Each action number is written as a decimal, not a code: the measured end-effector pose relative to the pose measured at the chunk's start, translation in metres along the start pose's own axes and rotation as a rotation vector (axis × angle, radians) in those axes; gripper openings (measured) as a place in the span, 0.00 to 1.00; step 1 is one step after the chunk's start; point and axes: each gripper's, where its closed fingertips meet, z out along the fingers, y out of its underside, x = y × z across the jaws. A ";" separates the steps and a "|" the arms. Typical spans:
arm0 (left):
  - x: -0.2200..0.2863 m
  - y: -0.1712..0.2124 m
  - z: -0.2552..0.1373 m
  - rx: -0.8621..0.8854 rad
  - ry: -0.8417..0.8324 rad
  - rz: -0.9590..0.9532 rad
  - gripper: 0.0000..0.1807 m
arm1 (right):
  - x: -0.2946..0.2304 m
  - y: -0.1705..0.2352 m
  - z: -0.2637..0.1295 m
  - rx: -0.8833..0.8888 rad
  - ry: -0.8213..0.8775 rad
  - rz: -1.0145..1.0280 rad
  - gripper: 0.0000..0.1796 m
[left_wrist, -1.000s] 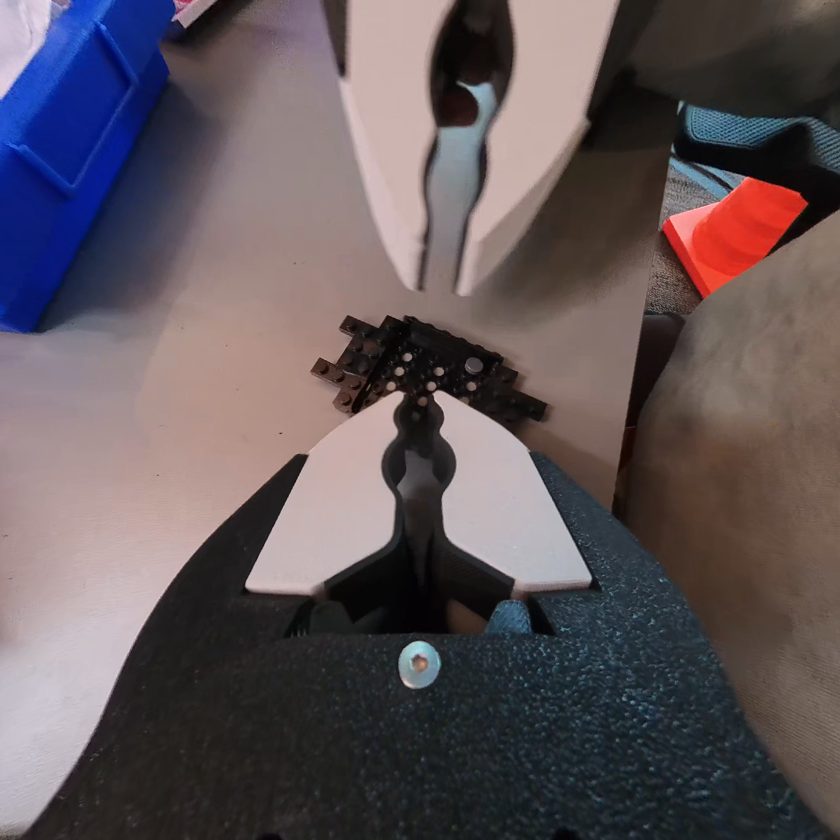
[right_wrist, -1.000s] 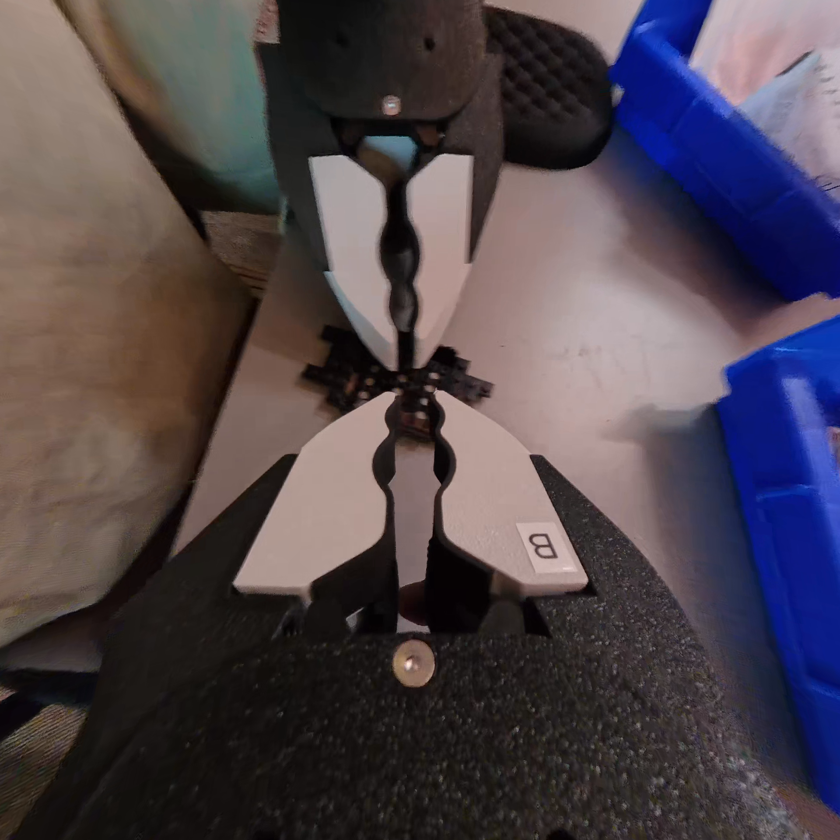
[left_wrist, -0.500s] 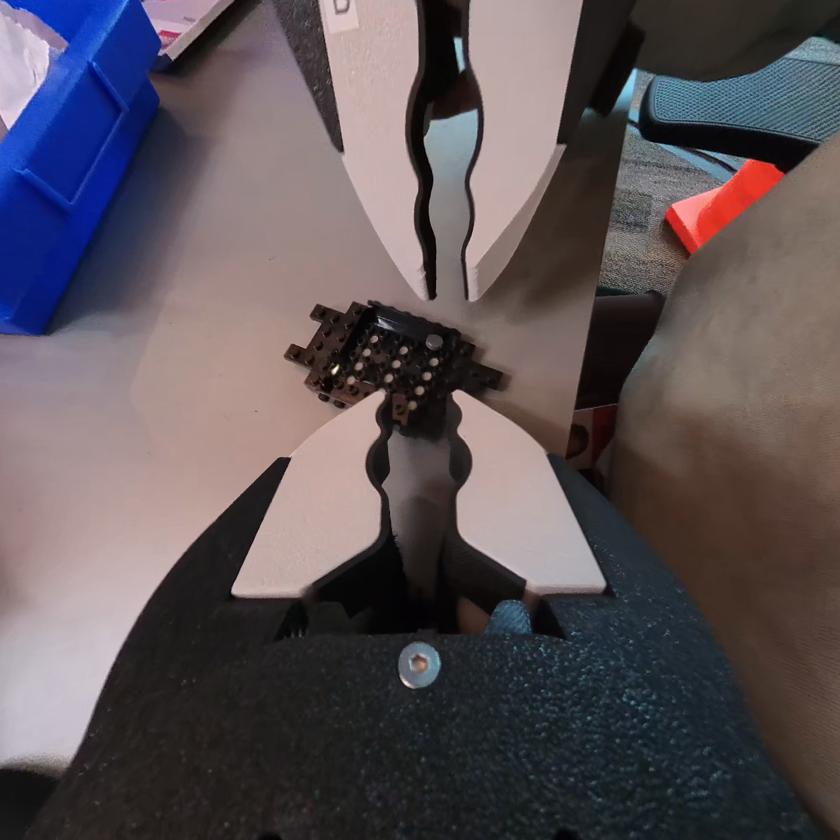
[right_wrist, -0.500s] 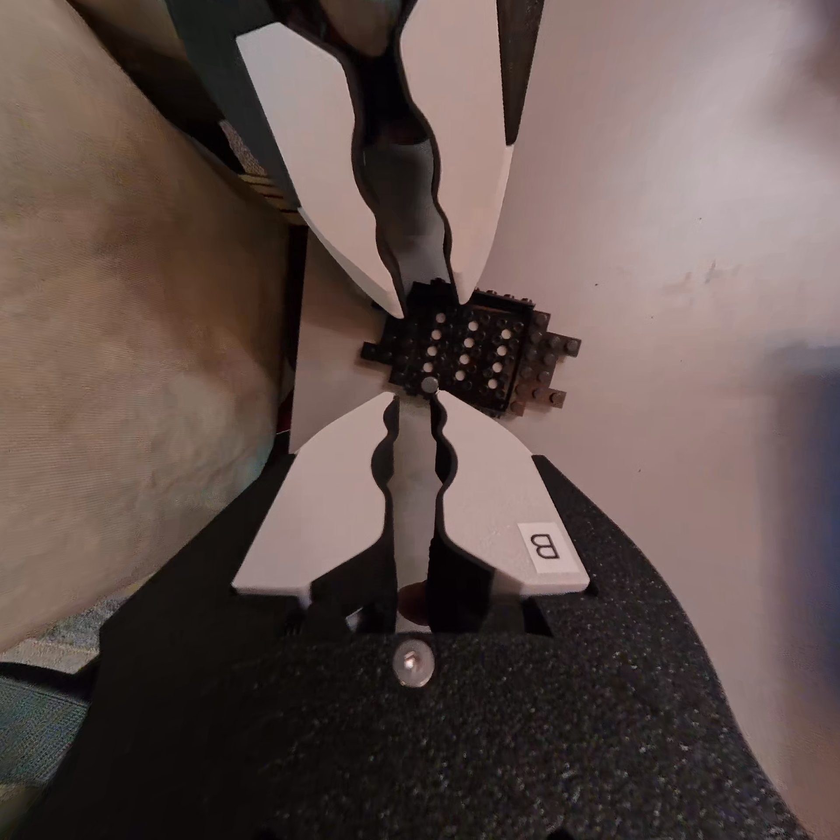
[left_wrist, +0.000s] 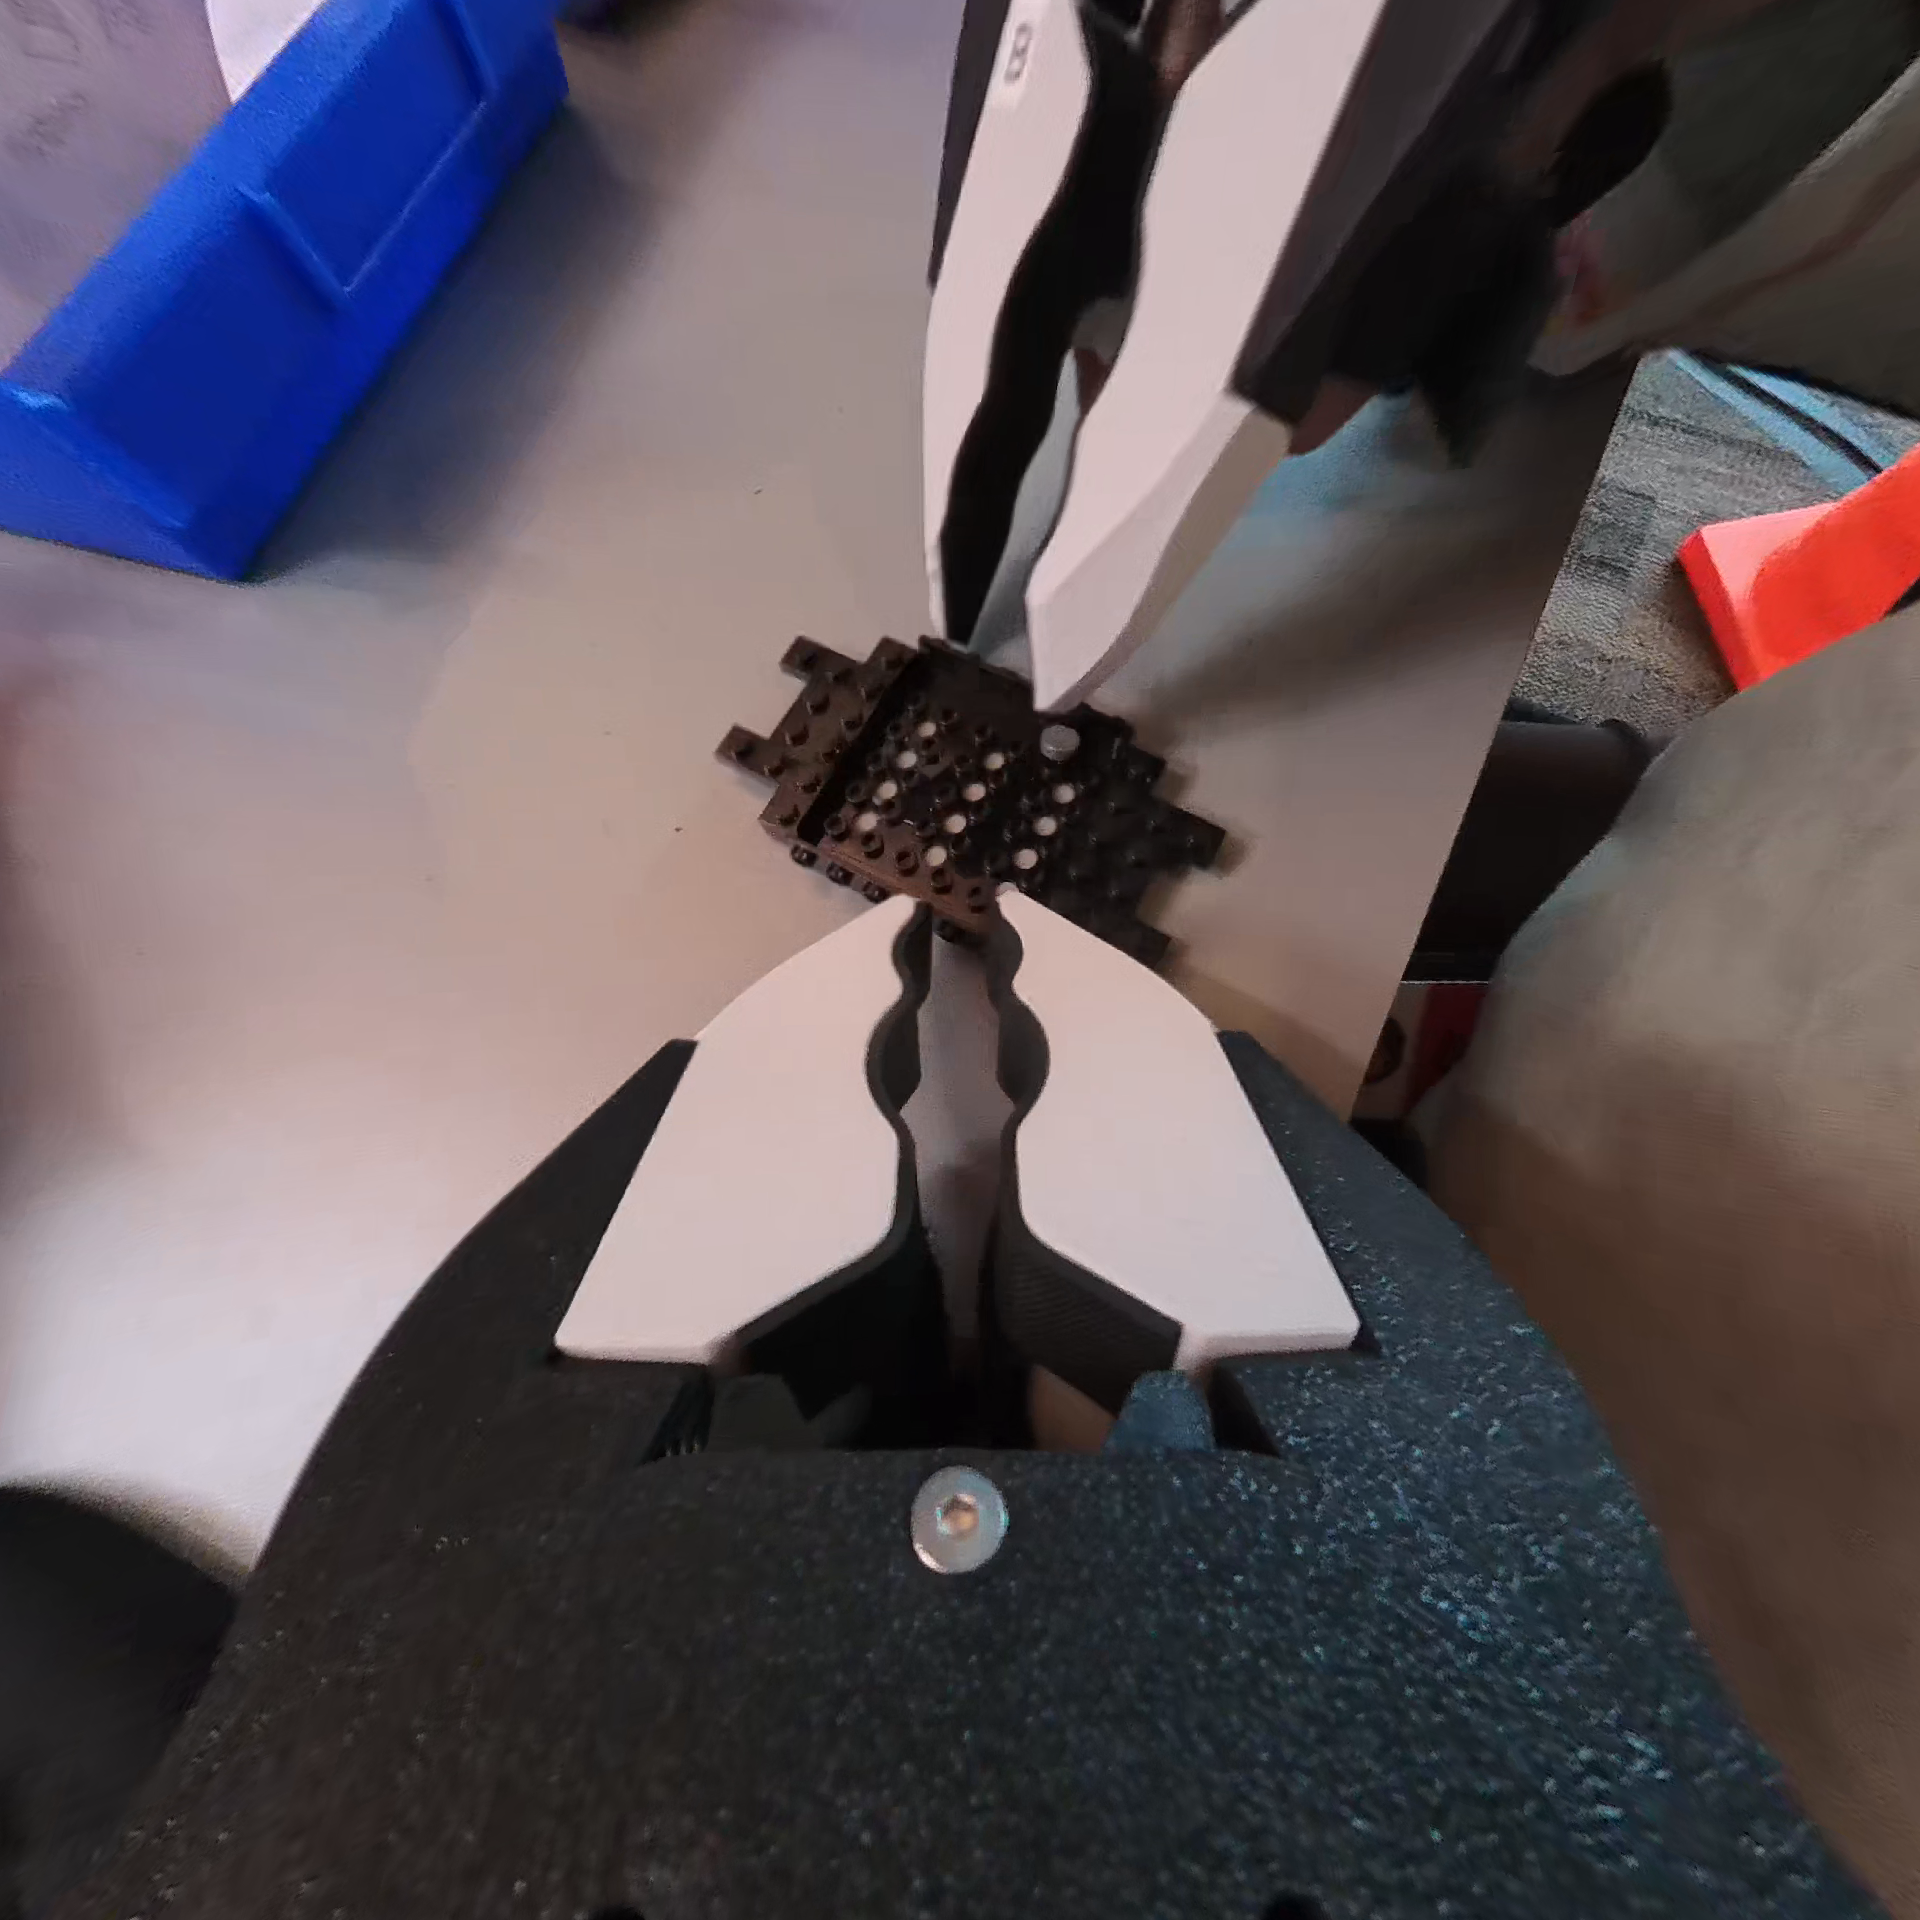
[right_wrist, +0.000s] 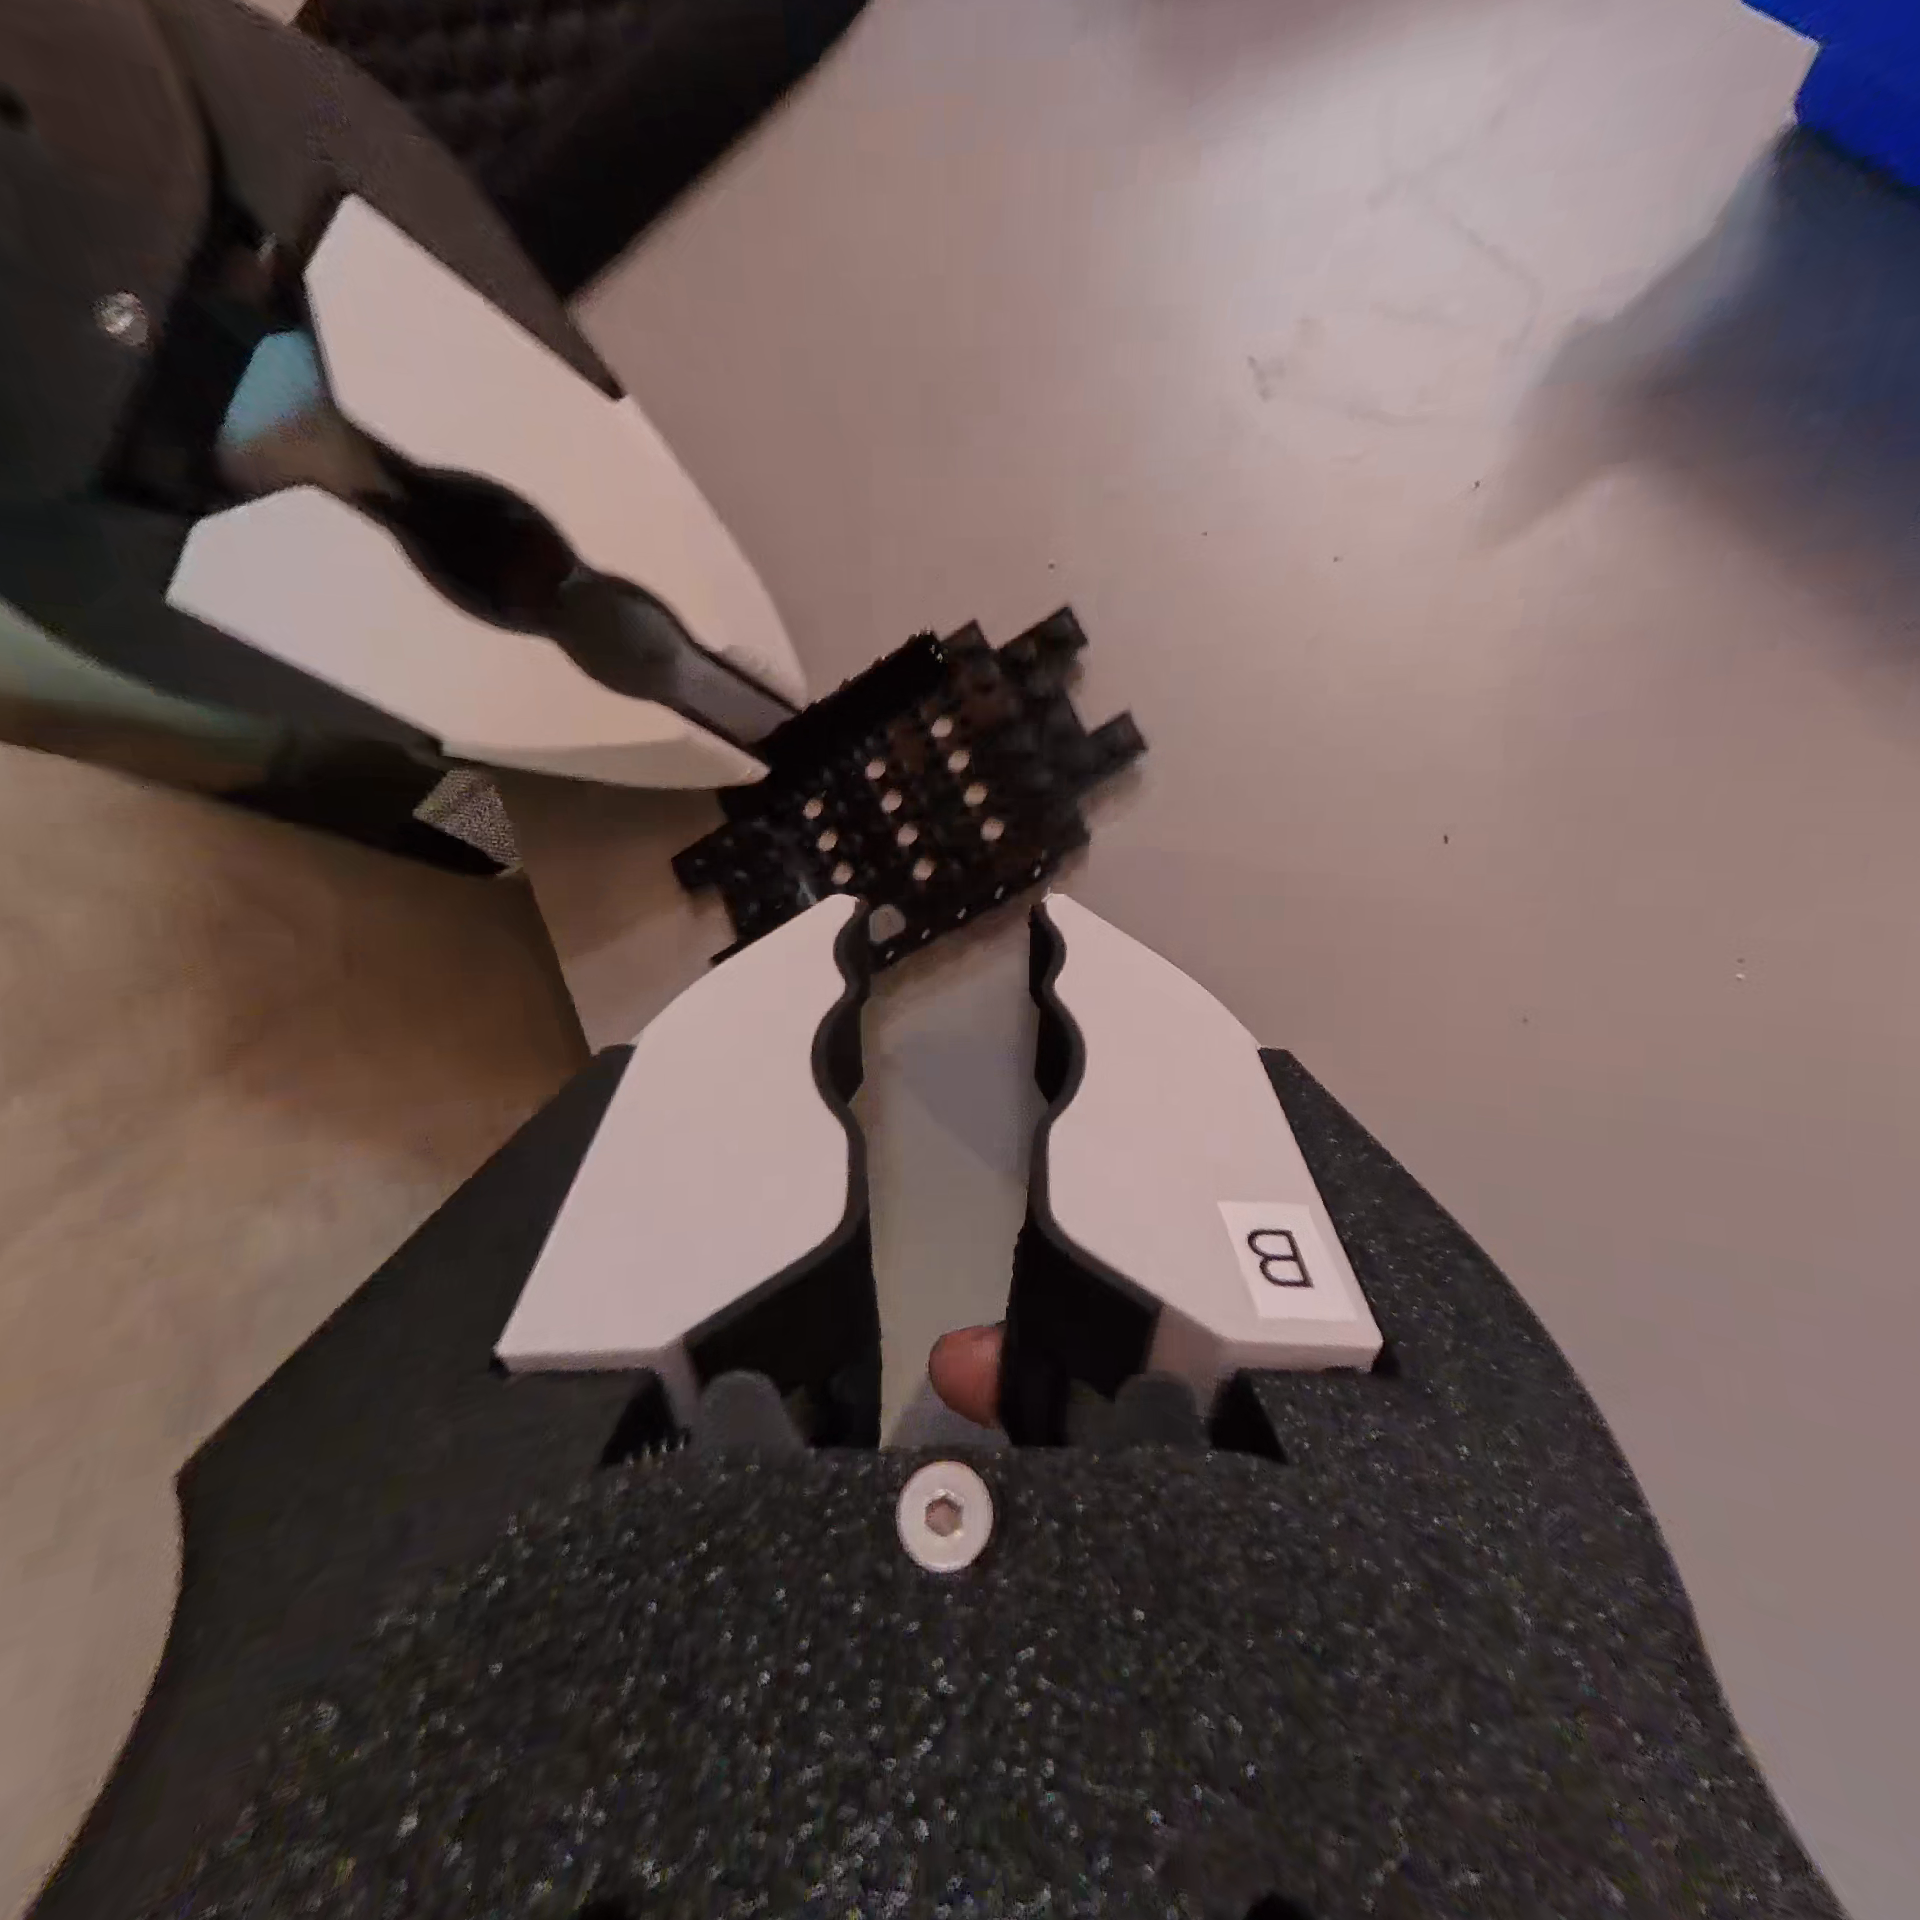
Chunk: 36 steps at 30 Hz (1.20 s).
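The left gripper pinches the near edge of the black studded plate on the grey table; the right gripper, jaws apart, straddles the opposite edge, holding nothing; I think a steady pinch is best

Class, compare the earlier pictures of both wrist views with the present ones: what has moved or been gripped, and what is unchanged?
The right gripper has widened its jaws and closed in on the black brick plate's edge. The left gripper, earlier shut just short of the plate, now pinches its near edge. The plate has turned slightly. It remains on the grey table, with the blue bin beside it.
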 end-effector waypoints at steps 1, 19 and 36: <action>0.001 -0.001 0.001 -0.001 -0.001 0.004 0.05 | 0.002 0.000 0.003 -0.004 0.005 0.015 0.16; -0.040 -0.016 -0.007 0.147 -0.025 -0.332 0.24 | 0.024 -0.028 0.006 0.034 0.202 -0.334 0.01; -0.044 -0.035 -0.001 0.230 0.065 -0.384 0.05 | 0.016 -0.067 -0.031 0.333 0.177 -0.544 0.07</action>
